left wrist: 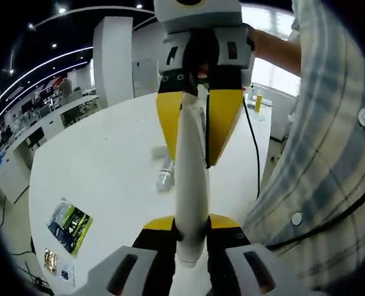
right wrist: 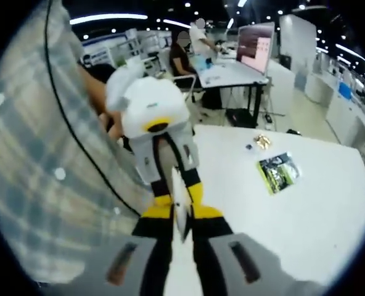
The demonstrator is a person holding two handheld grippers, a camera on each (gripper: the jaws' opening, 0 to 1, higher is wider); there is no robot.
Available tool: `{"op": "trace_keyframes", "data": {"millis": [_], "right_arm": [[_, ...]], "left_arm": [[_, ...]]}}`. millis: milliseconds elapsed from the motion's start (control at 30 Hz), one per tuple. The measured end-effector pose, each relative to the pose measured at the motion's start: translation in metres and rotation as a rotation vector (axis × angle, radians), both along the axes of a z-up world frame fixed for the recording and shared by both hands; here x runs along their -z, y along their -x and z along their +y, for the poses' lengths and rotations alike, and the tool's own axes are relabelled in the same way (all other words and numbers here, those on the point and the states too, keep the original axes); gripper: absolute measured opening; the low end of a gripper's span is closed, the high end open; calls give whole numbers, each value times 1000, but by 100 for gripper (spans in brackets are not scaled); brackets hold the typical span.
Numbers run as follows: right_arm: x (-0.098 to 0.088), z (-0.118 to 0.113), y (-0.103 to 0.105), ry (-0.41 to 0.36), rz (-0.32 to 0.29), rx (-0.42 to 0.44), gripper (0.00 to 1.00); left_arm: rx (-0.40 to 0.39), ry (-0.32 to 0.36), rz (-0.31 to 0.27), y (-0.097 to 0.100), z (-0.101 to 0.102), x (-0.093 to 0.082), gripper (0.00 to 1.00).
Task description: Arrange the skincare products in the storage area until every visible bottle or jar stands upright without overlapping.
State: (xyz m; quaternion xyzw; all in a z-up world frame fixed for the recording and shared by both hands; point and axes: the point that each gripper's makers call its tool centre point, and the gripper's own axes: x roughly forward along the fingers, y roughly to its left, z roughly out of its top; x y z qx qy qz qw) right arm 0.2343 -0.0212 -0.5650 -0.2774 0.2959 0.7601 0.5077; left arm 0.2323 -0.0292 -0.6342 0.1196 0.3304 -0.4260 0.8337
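While both your left gripper (left wrist: 192, 237) and right gripper (right wrist: 182, 216) pinch the white tube (left wrist: 192, 179) at frame centre, ease one off slowly.

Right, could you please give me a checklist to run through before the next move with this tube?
1. Left gripper grips the white tube: ok, jaws closed on one end.
2. Right gripper grips it too: ok, closed on the other end.
3. Tube standing upright on the table: not ok, held in the air.
4. Small bottle upright: not ok, it seems to lie flat.
5. Bare spot for setting down: ok, beyond the green packet.
6. Tube cap closed: cannot tell.
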Motion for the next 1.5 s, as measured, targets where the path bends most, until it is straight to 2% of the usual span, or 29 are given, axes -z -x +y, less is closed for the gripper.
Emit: {"op": "trace_keyframes", "data": {"millis": [133, 233, 333, 500, 633, 700, 833, 900, 933, 1100, 1200, 1500], "right_arm": [[1, 1, -2, 90, 28, 32, 7], [-6, 7, -8, 99, -29, 3, 4], [-6, 11, -15, 139, -69, 7, 3], [-1, 11, -23, 224, -68, 36, 1], [1, 11, -26, 253, -108, 41, 1], [1, 10, -31, 267, -121, 50, 1], [0, 9, -42, 301, -138, 73, 1], [0, 10, -49, 309, -149, 90, 1], [0, 10, -50, 311, -150, 90, 1], [2, 14, -69, 340, -180, 120, 1], [2, 16, -79, 349, -190, 132, 1], [0, 22, -140, 341, -239, 182, 2]], "left_arm": [[35, 6, -4, -5, 5, -2, 16], [42, 40, -15, -11, 5, -7, 18], [31, 65, -36, -18, 8, -7, 19], [19, 112, -56, -24, 1, -3, 22], [9, 125, -82, -29, 1, -2, 23], [6, 134, -69, -31, 4, 1, 23], [-19, 116, -58, -37, 21, 9, 25], [-92, 189, -47, -44, 30, 5, 25], [-135, 218, -23, -47, 37, 5, 26], [-178, 201, -16, -54, 62, 13, 37], [-201, 202, -11, -53, 75, 16, 40], [-258, 213, 15, -46, 98, 20, 39]]}}
